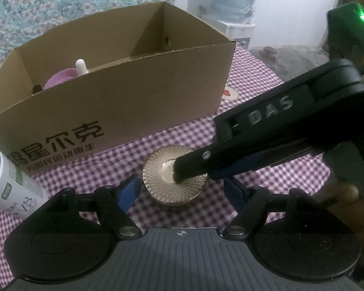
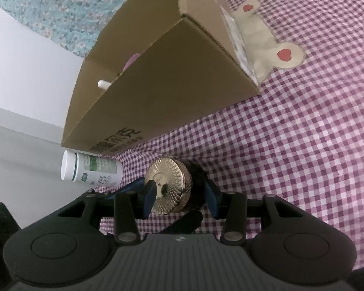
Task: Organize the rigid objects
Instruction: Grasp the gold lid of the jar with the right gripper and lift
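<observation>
Here, a gold, ridged jar lid [image 1: 174, 179] stands on a pink gingham tablecloth [image 2: 291, 145] just in front of an open cardboard box [image 1: 123, 92]. The right gripper [image 2: 179, 195] brackets it, one blue pad on its top face, the other apparently on a dark body behind; contact there is hard to judge. The left gripper [image 1: 182, 189] hangs wide apart, empty, just beside. The piece looks stiff, smooth, likely slippery; the grooved rim seems the surest hold. A white supplement bottle [image 2: 92, 169] lies nearby; floral fabric hangs behind.
</observation>
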A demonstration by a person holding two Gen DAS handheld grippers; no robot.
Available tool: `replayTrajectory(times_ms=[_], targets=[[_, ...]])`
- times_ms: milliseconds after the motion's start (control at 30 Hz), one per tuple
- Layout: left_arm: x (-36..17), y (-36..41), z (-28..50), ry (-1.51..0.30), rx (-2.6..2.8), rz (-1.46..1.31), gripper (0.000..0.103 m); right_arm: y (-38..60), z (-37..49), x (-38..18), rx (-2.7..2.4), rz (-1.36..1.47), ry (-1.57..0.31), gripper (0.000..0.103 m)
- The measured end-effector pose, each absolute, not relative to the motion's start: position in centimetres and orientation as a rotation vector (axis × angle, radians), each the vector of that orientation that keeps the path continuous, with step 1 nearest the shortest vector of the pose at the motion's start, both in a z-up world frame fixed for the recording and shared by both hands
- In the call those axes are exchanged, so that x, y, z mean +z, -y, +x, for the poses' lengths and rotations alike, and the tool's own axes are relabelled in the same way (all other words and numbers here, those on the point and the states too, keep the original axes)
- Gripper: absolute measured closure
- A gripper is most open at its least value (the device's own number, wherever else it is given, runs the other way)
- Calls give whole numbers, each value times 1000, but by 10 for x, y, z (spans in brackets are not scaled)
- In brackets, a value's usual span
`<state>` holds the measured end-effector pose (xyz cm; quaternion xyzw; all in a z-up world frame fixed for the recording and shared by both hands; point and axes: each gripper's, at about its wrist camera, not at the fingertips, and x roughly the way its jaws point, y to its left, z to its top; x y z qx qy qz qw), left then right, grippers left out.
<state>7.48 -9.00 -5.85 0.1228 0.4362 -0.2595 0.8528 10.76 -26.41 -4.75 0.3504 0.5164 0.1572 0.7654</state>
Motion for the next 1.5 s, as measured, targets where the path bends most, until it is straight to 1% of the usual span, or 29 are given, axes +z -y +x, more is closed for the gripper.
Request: replayTrajectory(times_ms=[67, 300, 367, 433, 500, 533, 1000, 1500], targets=[[-59, 89, 75, -917, -543, 258, 28, 269, 106, -48, 333, 779, -1113, 54], [-65, 89, 81, -921, -542, 256, 28, 269, 107, -50, 346, 791, -1117, 54], [-67, 90, 83, -925, -543, 256, 31, 265, 108, -50, 350, 783, -1119, 53], [-68, 91, 86, -930, -542, 255, 37, 261, 109, -51, 341, 768, -1120, 54], [-70, 90, 88, -935, -532, 248, 40, 260, 110, -54, 344, 781, -1123, 53], [-70, 89, 90, -937, -526, 240, 44, 260, 110, -56, 346, 789, -1121, 53], [-61, 92, 90, -966, -498, 229, 45, 259, 111, -57, 352, 813, -1141, 54], [-40, 88, 83, -939, -459, 229, 45, 248, 108, -39, 389, 812, -1110, 54]])
